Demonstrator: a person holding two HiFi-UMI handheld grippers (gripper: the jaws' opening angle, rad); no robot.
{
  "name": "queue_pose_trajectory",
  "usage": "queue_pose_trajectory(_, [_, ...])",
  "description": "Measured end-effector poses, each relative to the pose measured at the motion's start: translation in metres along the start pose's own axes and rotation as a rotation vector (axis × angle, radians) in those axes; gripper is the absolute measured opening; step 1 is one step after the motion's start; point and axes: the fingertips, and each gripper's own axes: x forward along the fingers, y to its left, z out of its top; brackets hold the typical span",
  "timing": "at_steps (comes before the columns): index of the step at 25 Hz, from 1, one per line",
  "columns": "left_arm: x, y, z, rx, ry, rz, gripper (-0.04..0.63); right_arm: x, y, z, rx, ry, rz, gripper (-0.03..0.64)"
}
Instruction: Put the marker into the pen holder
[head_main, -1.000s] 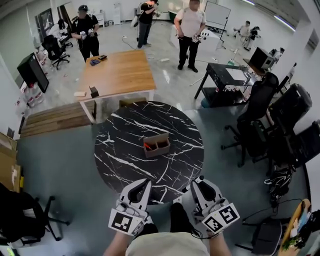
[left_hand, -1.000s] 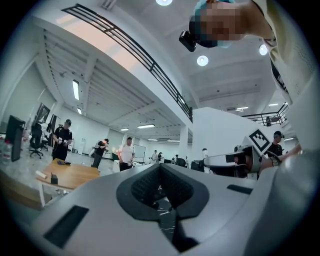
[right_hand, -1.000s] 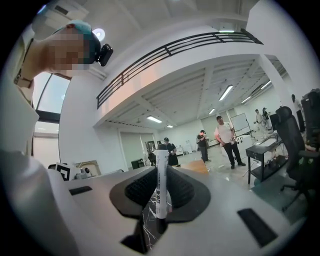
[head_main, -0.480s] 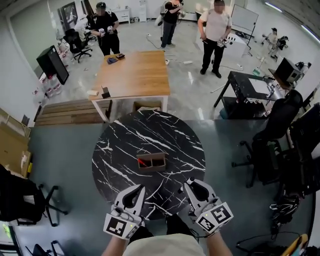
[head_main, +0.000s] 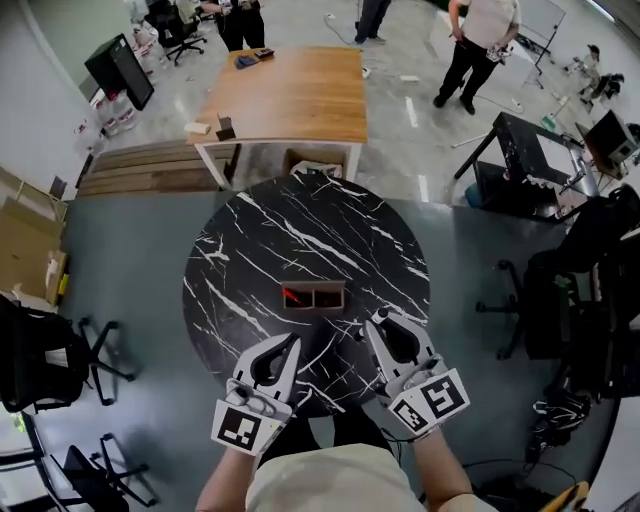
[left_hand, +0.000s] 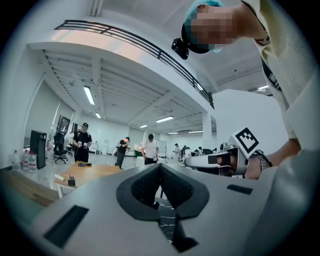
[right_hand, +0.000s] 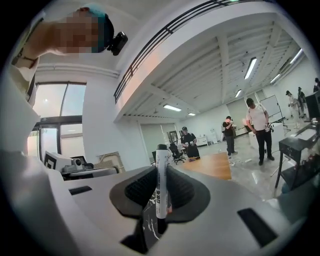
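Note:
A brown two-compartment pen holder (head_main: 314, 296) stands near the middle of the round black marble table (head_main: 250, 250), with something red in its left compartment. In the right gripper view a white marker (right_hand: 161, 185) with a black cap stands upright, and my right gripper (right_hand: 161, 172) is shut on its lower part. In the head view the right gripper (head_main: 370, 324) hovers over the table's near edge, just to the near right of the holder. My left gripper (head_main: 290, 343) sits to the near left of the holder. Its jaws meet with nothing between them (left_hand: 161, 167).
A wooden table (head_main: 285, 95) stands beyond the marble one, with several people farther back. Office chairs (head_main: 45, 355) are at the left, and a black cart (head_main: 520, 160) and more chairs at the right. Grey floor surrounds the round table.
The head view has tilted downward, so the table and holder sit higher and more central. Both grippers stay over the table's near edge, and the right one still grips the marker.

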Motion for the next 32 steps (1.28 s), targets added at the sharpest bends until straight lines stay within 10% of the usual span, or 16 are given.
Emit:
queue_pose_trajectory(18, [0.056, 0.084, -0.069, -0.144, 0.102, -0.166, 0.011, 0.123, -0.049, -0.119, -0.218, 0.052, -0.186, 0.075])
queue_pose_trajectory(32, [0.059, 0.096, -0.124, -0.188, 0.211, -0.175, 0.011, 0.151, -0.054, -0.177, -0.161, 0.041, -0.191, 0.075])
